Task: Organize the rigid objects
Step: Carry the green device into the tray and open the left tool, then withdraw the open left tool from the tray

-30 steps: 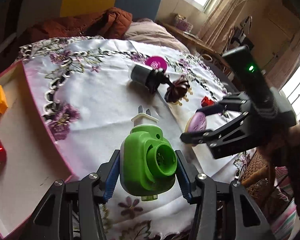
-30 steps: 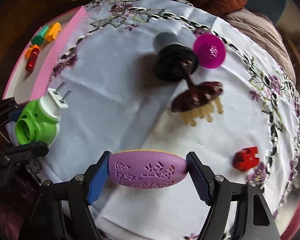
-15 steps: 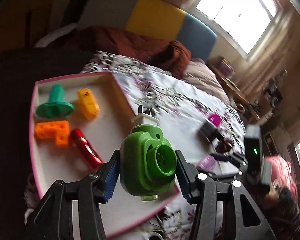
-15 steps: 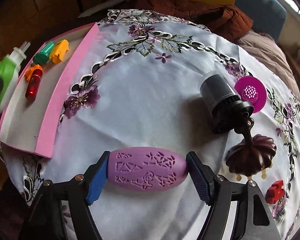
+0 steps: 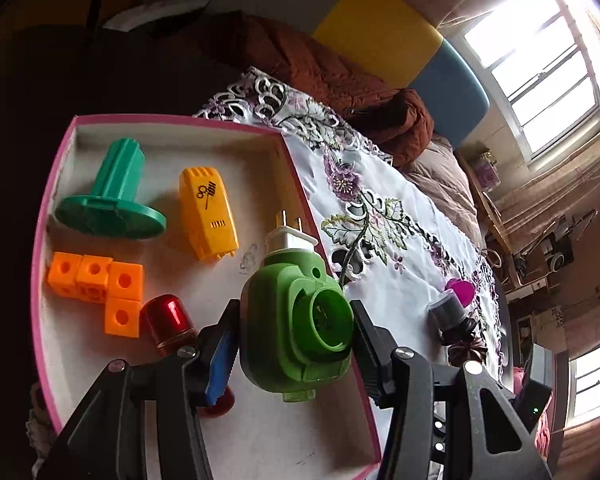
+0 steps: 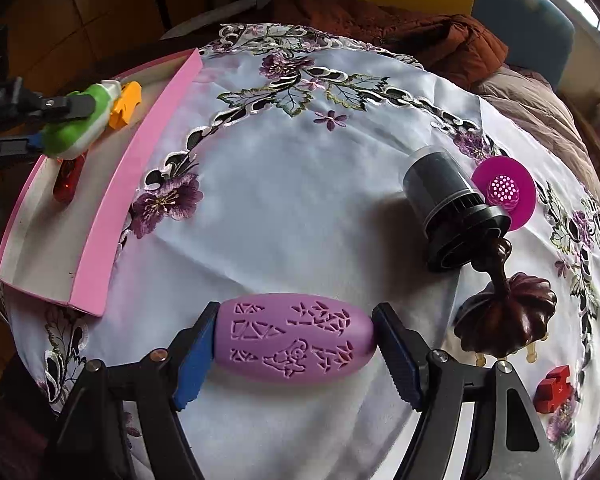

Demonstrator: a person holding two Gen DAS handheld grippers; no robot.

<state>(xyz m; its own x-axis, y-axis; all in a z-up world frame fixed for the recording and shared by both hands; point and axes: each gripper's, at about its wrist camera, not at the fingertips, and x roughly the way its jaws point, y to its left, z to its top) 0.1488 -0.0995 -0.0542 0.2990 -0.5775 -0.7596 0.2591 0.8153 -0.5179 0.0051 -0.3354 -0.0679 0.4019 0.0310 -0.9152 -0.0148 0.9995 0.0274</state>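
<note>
My left gripper (image 5: 292, 340) is shut on a green plug-in device (image 5: 296, 320) with a white two-pin plug, held above the right side of the pink-rimmed tray (image 5: 180, 120). The same device (image 6: 80, 128) shows over the tray (image 6: 140, 184) in the right wrist view. In the tray lie a teal stand (image 5: 112, 196), a yellow case (image 5: 208, 212), orange cubes (image 5: 100, 284) and a red cylinder (image 5: 168, 320). My right gripper (image 6: 294, 348) is shut on a purple oval case (image 6: 296, 340) with cut-out patterns, above the white embroidered cloth.
On the cloth (image 6: 280, 200) lie a black cylinder (image 6: 444, 200), a magenta disc (image 6: 504, 192), a dark brown carved piece (image 6: 504, 320) and a red block (image 6: 556, 388). A brown jacket (image 6: 420, 28) sits at the table's far edge.
The left gripper carried the green device leftward from over the cloth to above the tray, rolling as it went. The right gripper with the purple case drifted left, then held still.
</note>
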